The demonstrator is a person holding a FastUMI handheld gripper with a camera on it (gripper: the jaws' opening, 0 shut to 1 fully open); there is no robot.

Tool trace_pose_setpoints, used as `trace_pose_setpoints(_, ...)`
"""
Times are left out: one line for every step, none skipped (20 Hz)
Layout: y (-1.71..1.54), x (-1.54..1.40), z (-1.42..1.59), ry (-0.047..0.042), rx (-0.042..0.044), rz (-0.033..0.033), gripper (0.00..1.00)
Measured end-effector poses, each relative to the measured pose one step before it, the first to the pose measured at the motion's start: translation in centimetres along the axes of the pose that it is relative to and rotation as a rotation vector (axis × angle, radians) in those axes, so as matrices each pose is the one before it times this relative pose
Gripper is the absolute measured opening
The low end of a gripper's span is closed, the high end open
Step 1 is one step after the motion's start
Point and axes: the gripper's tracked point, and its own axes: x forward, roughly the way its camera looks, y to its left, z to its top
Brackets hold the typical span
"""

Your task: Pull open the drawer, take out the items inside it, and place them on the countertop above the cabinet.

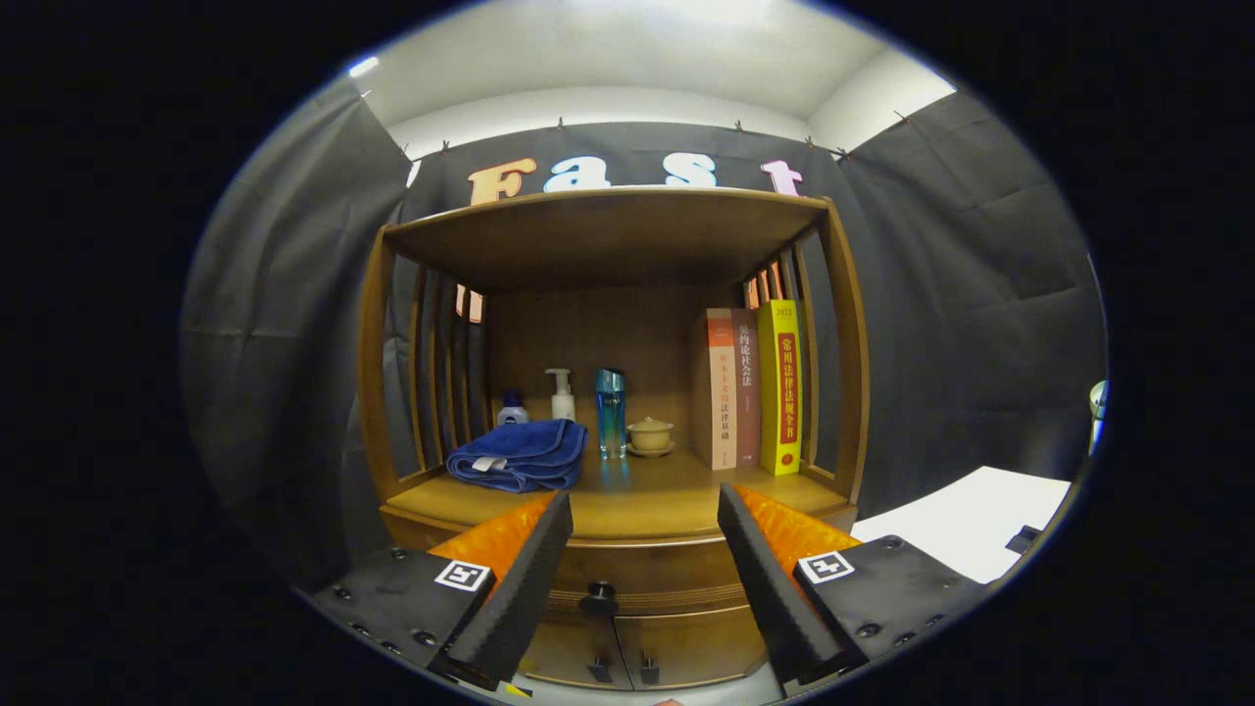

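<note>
Below the countertop's front edge, midway along the cabinet, the drawer [642,579] sits fully closed, its small dark knob [598,597] centred on the face. The gripper [642,579] hangs in front of it with its fingers wide apart, gripping nothing; the knob lies between them, slightly toward the left finger [515,588], and beyond their tips as far as the view allows me to judge.

The step in hand is reaching for the knob, I judge. To do it well, the fingers need to drop a little and go forward until the knob sits squarely between the pads, shifted a touch left so it is centred. They should close on the knob's neck, not its rim, then pull straight out along the drawer's line, level, so the small knob does not slip free.

The drawer is a shallow front of warm brown wood with a grooved band across it, flush with the cabinet [677,642]. Under it are two small doors with dark handles [620,669] meeting at the middle.

The countertop [647,505] above already carries a folded blue towel [520,456] toward its left edge, three bottles behind it, a lidded cup on a saucer [651,436] near the middle, and books [755,387] standing against the right side. Bare wood along the front edge looks the likeliest landing place for the items.
</note>
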Motion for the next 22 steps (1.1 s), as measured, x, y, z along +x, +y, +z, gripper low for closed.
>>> trace_pose_setpoints(0.579, 0.028, -0.260, -0.00346, 0.00180, 0.00976, 0.98)
trace_pose_setpoints(0.574, 0.050, -0.364, -0.00176, 0.00811, 0.00660, 0.98)
trace_pose_setpoints(0.526, -0.216, -0.482, 0.00506, 0.01423, 0.00900, 0.98)
trace_pose_setpoints(0.424, 0.017, -0.627, 0.00727, 0.01150, 0.00791, 0.98)
trace_pose_setpoints(0.344, -0.126, -0.628, 0.00677, 0.01281, 0.01581, 0.98)
trace_pose_setpoints(0.265, 0.061, -0.612, 0.00130, 0.00869, 0.01127, 0.98)
trace_pose_setpoints(-0.232, 0.315, -0.628, -0.00171, 0.00255, 0.00428, 0.98)
trace_pose_setpoints(-0.240, 0.383, -0.680, -0.00218, 0.00298, 0.00152, 0.98)
trace_pose_setpoints(-0.311, 0.442, -0.968, 0.00427, 0.00282, -0.00177, 0.98)
trace_pose_setpoints(-0.143, 0.448, -1.155, 0.00952, 0.00271, 0.00317, 0.98)
trace_pose_setpoints(-0.007, 0.545, -1.187, 0.00504, 0.00340, 0.00516, 0.98)
trace_pose_setpoints(0.000, 0.605, -1.127, 0.00196, 0.00144, 0.00188, 0.99)
trace_pose_setpoints(0.087, 0.300, -1.287, 0.00404, -0.00039, 0.00062, 0.99)
trace_pose_setpoints(0.095, 0.244, -1.624, 0.01294, -0.00258, -0.00204, 0.99)
trace_pose_setpoints(0.016, 0.215, -1.788, 0.01904, -0.00490, -0.00571, 0.99)
trace_pose_setpoints(0.022, 0.197, -1.716, 0.01897, -0.00180, -0.00544, 0.98)
trace_pose_setpoints(0.054, 0.211, -1.561, 0.02154, -0.00201, -0.00338, 0.98)
trace_pose_setpoints(-0.202, 0.085, -1.623, 0.02687, -0.00773, -0.00761, 0.98)
trace_pose_setpoints(-0.341, 0.328, -1.424, 0.02571, -0.00623, -0.01391, 0.98)
trace_pose_setpoints(-0.434, 0.381, -1.283, 0.01776, -0.01142, -0.01755, 0.98)
trace_pose_setpoints(-0.156, 0.227, -0.802, 0.00364, -0.00064, -0.00626, 0.98)
trace_pose_setpoints(0.071, 0.041, -0.879, 0.01028, -0.00593, -0.00577, 0.98)
